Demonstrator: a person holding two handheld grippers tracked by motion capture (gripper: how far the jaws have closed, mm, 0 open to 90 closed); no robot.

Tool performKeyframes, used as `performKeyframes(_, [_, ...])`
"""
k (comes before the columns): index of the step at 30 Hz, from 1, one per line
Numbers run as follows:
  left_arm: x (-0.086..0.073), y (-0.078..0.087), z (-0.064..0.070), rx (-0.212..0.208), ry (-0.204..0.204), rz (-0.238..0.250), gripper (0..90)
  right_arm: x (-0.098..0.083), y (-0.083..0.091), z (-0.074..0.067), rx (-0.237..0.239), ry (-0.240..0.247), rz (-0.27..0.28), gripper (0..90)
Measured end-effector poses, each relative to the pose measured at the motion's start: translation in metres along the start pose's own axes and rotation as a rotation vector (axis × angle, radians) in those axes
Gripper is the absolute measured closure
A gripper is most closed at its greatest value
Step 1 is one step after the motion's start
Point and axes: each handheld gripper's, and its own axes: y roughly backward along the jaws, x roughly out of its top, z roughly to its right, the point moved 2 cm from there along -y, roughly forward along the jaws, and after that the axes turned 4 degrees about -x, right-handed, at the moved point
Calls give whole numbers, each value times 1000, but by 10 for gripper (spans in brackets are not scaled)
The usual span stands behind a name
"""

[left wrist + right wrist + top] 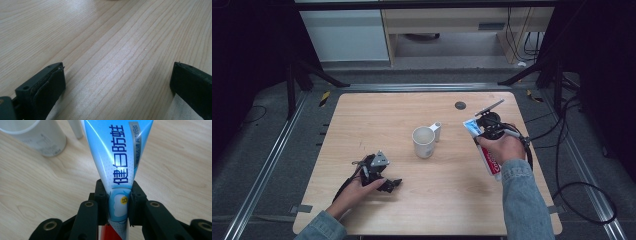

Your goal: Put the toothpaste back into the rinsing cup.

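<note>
The right tool pinches the toothpaste tube, which runs toward twelve o'clock between its jaws. At eight o'clock on the worktop, the left tool sits spread, holding nothing.

The table is light wood with thin grain lines, smooth with a soft shine. The toothpaste tube looks like shiny, smooth plastic in blue, white and red, and the cup near the middle looks like smooth white plastic with a dull finish. The right gripper has hard, matt black plastic jaws with small metal rings in the holes, and the left gripper has matt black pads that look a bit rough.
</note>
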Motion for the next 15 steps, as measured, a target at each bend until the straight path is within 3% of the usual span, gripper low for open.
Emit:
performKeyframes(2, [0, 0, 0, 0, 0, 0, 0, 3, 2, 0, 11, -12, 40, 733])
performKeyframes(15, [0, 0, 0, 0, 0, 0, 0, 24, 11, -6, 18, -48, 173, 731])
